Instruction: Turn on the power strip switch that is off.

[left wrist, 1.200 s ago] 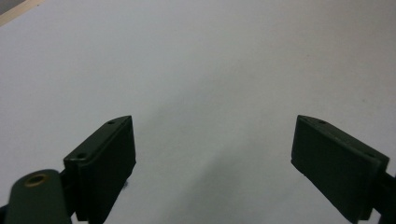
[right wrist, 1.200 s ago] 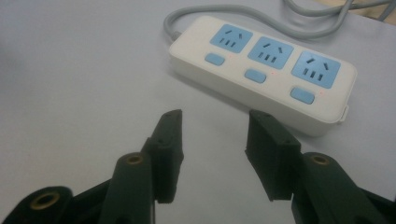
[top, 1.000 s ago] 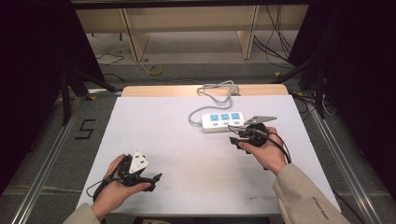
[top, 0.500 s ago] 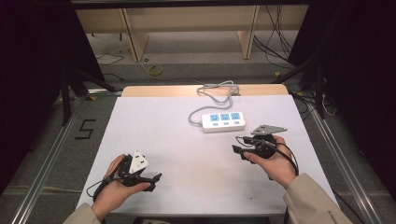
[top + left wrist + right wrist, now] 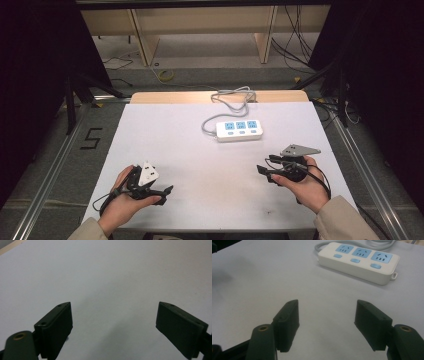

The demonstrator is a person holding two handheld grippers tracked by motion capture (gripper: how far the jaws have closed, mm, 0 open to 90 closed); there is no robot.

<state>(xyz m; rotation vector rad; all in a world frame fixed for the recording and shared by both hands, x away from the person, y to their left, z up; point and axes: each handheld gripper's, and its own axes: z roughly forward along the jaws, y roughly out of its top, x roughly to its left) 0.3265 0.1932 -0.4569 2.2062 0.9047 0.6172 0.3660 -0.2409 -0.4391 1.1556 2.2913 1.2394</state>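
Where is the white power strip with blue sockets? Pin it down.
In the high view the white power strip with blue sockets lies on the white table, right of centre toward the far edge, beyond the right claw and apart from it.

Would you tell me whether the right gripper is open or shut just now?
Open. The right gripper shows its jaws standing wide apart, having just been opening, with bare table between them and the power strip lying apart.

The power strip (image 5: 240, 130) lies on the table (image 5: 170, 140), right of its middle and nearer the far edge. Its cable (image 5: 227, 97) loops over that far edge. The left gripper (image 5: 162, 192) sits by the near left corner, the right gripper (image 5: 265, 172) near the right edge.
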